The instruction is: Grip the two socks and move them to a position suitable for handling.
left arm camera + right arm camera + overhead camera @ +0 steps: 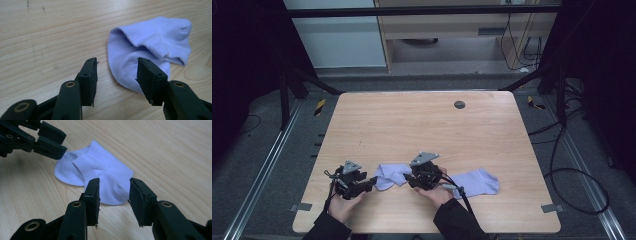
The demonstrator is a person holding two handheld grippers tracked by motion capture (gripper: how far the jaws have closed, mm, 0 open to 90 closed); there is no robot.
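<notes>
As seen from above, listed by size:

1. Wooden table. Pale top, rounded corners, stood on a dark floor.

2. Flat lilac sock. Lay stretched out on the table near the front edge, just beyond the right hand, touched by neither gripper.

3. Folded lilac sock. Lay bunched on the table between the two grippers, ribbed cuff doubled over on top, rounded end turned toward the left gripper.

4. Right gripper. Held low over the table, aimed at the folded sock from its right. Jaws stood moderately apart, nothing pressed between the pads; sock just ahead of the tips in the right gripper view.

5. Left gripper. Held low at the folded sock's left end. Jaws stood wide, pads clear of the cloth; one jaw hung over the sock's rounded edge in the left gripper view, the other over bare wood.

6. Round grey insert. Set in the table's far side, well apart from both socks.
</notes>
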